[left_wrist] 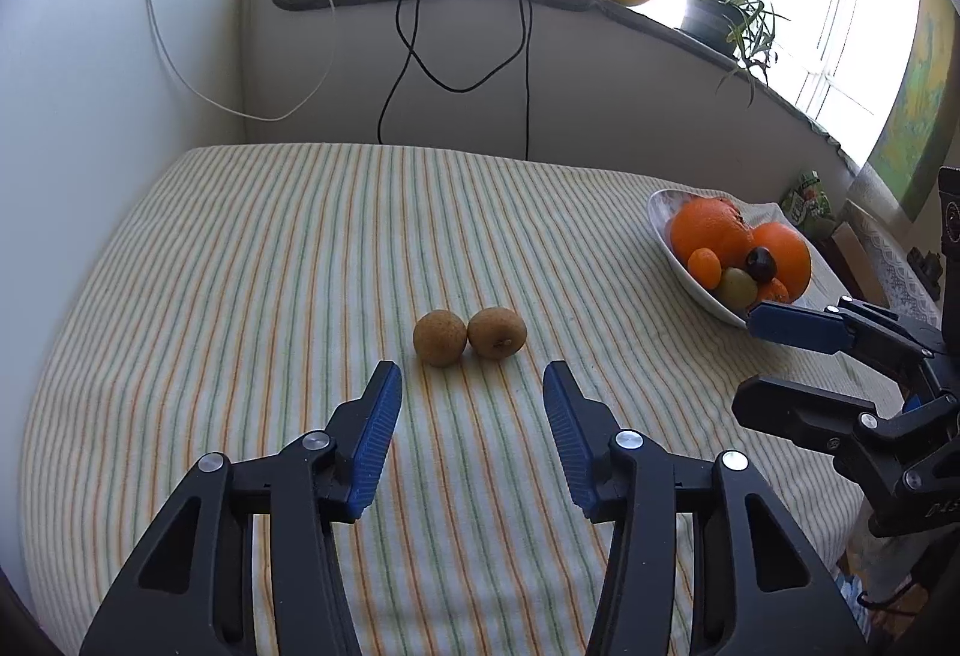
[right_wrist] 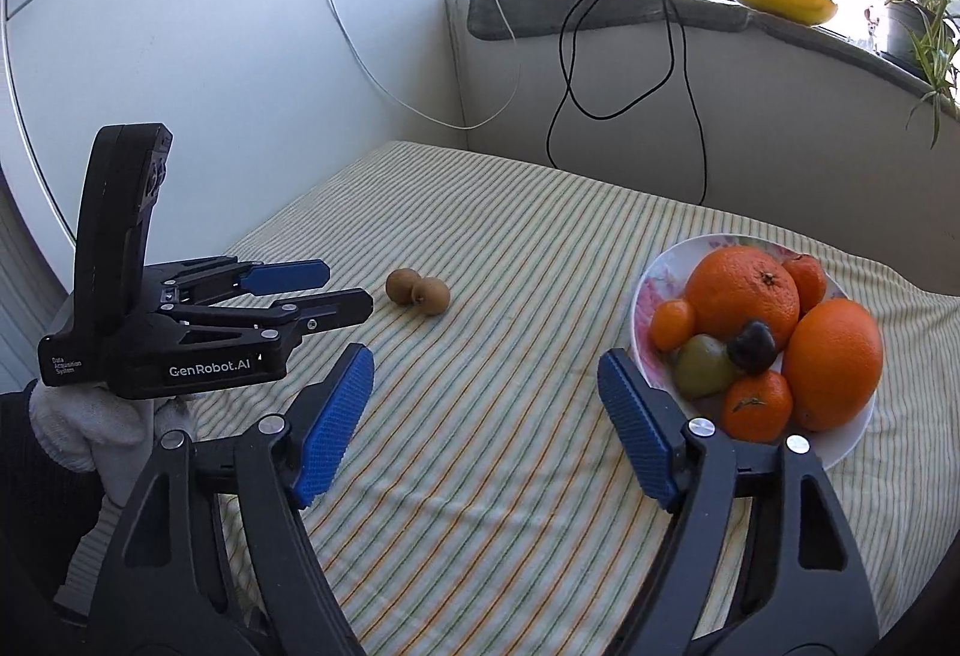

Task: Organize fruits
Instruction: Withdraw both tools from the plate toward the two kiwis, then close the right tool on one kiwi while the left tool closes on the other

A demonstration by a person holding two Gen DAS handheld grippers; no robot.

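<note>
From your left wrist camera, your left hand-held gripper (left_wrist: pixel 473 386) hovers with its blue pads spread wide and nothing between them, pointing at two brown kiwis (left_wrist: pixel 469 336) that lie touching each other on the striped cloth (left_wrist: pixel 252 260) covering the bench. Off to the right sits the white bowl (left_wrist: pixel 663 221), near the cloth's far right edge, holding two large oranges (left_wrist: pixel 711 230), small tangerines (left_wrist: pixel 703 267), a green fruit (left_wrist: pixel 737 286) and a dark plum (left_wrist: pixel 761 262). Your right hand-held gripper (left_wrist: pixel 747 359) shows at the right edge, fingers parted and empty, its upper blue pad just in front of the bowl's near rim (whether it touches, I cannot tell). From your right wrist camera, the right hand-held gripper (right_wrist: pixel 485 380) is likewise wide open above the cloth (right_wrist: pixel 480 476), with the bowl (right_wrist: pixel 654 272) just beside its right finger. The kiwis (right_wrist: pixel 418 290) lie well apart from the bowl, farther back and to the left. The left hand-held gripper (right_wrist: pixel 351 287) comes in from the left, held in your white-gloved hand (right_wrist: pixel 96 422), its open fingertips near the kiwis but not touching them.
</note>
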